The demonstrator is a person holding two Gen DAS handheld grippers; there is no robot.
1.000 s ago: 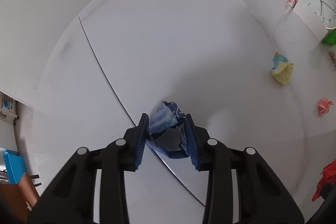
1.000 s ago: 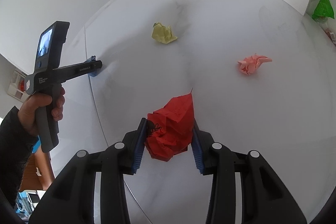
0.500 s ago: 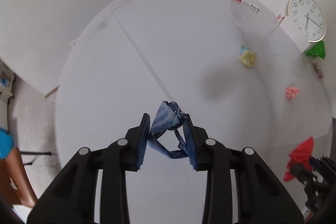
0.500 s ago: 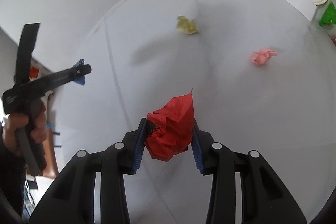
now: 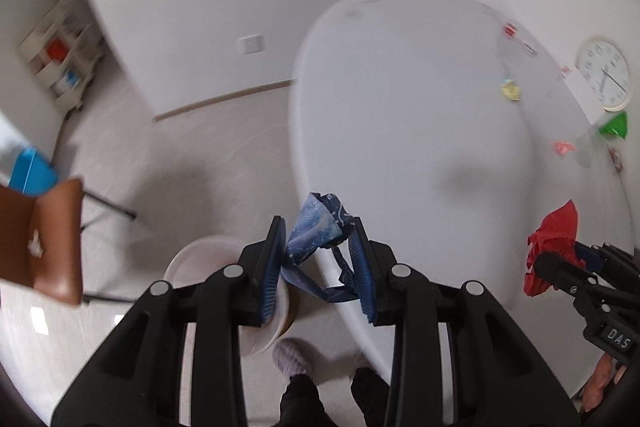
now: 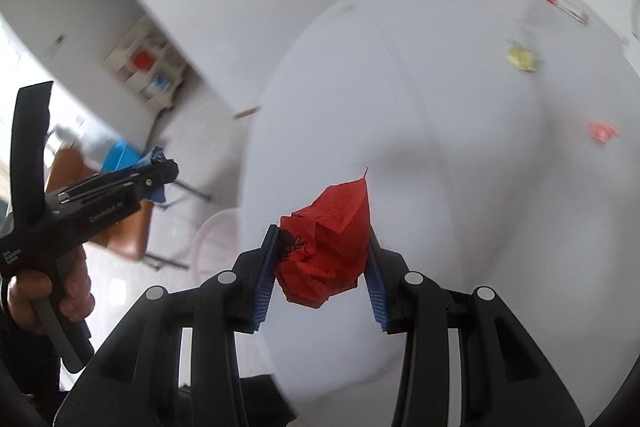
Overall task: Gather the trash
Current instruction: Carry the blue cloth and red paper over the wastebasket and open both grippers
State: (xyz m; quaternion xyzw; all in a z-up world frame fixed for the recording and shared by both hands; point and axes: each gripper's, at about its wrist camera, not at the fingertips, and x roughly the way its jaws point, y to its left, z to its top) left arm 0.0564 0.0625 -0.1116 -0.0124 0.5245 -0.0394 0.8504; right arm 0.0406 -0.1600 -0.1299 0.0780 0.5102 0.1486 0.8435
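My left gripper (image 5: 318, 259) is shut on a crumpled blue wrapper (image 5: 316, 235) and holds it in the air at the table's near left edge, above a pale round bin (image 5: 200, 263) on the floor. My right gripper (image 6: 322, 263) is shut on a crumpled red paper (image 6: 328, 251) and holds it above the white table (image 6: 440, 147). The red paper also shows in the left wrist view (image 5: 554, 239). A yellow paper ball (image 5: 511, 91) and a pink paper ball (image 5: 564, 147) lie on the table far right.
A wall clock (image 5: 604, 73), a green scrap (image 5: 614, 125) and a red-white box (image 5: 518, 37) sit at the table's far edge. A brown chair (image 5: 44, 239) stands on the floor to the left. A shelf unit (image 5: 60, 63) is by the wall.
Both grippers have lifted and swung back and left off the table with their trash still held. The floor, chair and bin have come into view.
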